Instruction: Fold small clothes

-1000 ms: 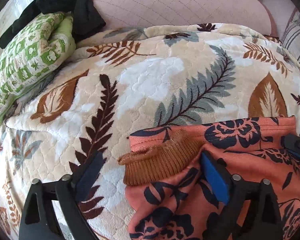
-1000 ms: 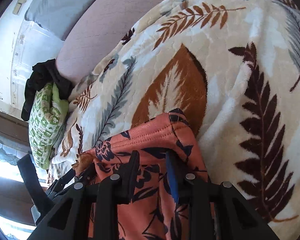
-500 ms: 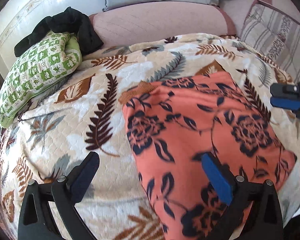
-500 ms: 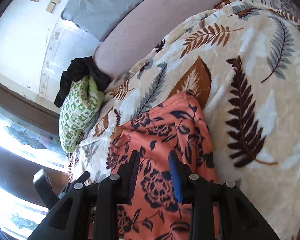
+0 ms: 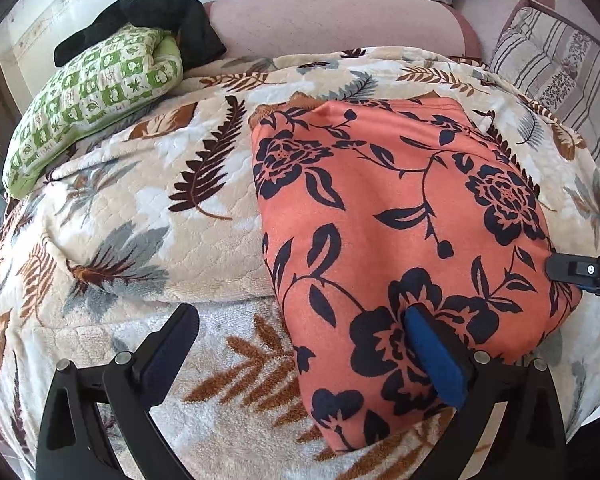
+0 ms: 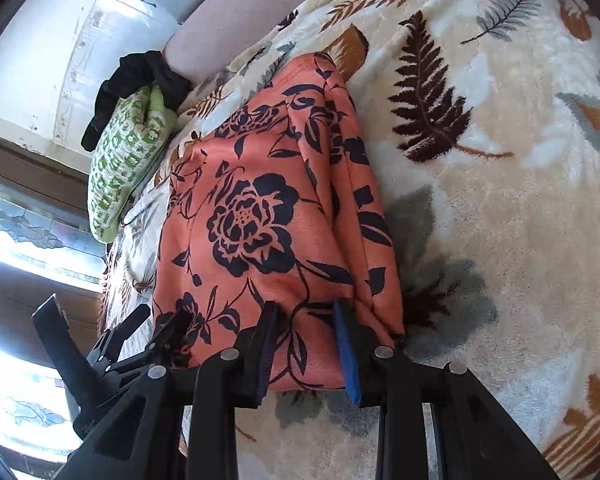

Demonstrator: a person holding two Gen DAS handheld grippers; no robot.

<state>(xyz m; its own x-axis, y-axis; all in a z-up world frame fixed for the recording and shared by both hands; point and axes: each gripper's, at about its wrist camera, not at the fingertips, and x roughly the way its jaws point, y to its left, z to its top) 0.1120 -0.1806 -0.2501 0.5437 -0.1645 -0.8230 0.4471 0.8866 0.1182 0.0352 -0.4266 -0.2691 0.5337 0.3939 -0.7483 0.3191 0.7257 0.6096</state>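
An orange garment with dark blue flowers (image 5: 400, 220) lies spread on the leaf-patterned blanket (image 5: 140, 208); its brown ribbed collar shows at the far edge. My left gripper (image 5: 304, 344) is open, its right finger over the garment's near edge and its left finger over bare blanket. In the right wrist view the garment (image 6: 260, 208) runs away from me. My right gripper (image 6: 306, 344) stands partly open, with a fold of the near hem lying between its fingers without being pinched. The left gripper shows at its lower left (image 6: 140, 336).
A green patterned pillow (image 5: 92, 96) with a black garment (image 5: 160, 16) on it lies at the far left. A pink headboard (image 5: 332, 20) runs along the back. A striped cushion (image 5: 560, 72) is at the far right. A window (image 6: 24, 240) is on the left.
Both grippers have pulled back from the far collar edge towards the near edge. The garment, bunched a second ago, now lies spread out and flat.
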